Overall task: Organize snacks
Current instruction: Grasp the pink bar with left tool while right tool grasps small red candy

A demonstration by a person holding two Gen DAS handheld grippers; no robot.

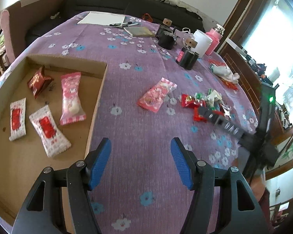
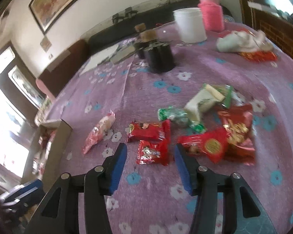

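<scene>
A shallow cardboard box (image 1: 99,89) at the left holds a dark red snack (image 1: 39,81), a pink packet (image 1: 70,97) and two white-and-red packets (image 1: 48,130). My left gripper (image 1: 140,161) is open and empty over the purple cloth beside the box. A pink snack packet (image 1: 156,95) lies loose mid-table, also in the right wrist view (image 2: 99,132). My right gripper (image 2: 150,167) is open, with a small red packet (image 2: 153,153) lying just ahead between its fingers. Around it are more red packets (image 2: 148,130), green candies (image 2: 173,115) and a cream packet (image 2: 201,101).
Two black jars (image 1: 187,58) with corks, a white tub (image 2: 189,24) and a pink bottle (image 2: 211,11) stand at the back. A crumpled white cloth (image 2: 242,41) lies at the right. Paper, pens and a notebook (image 1: 140,31) lie at the far edge.
</scene>
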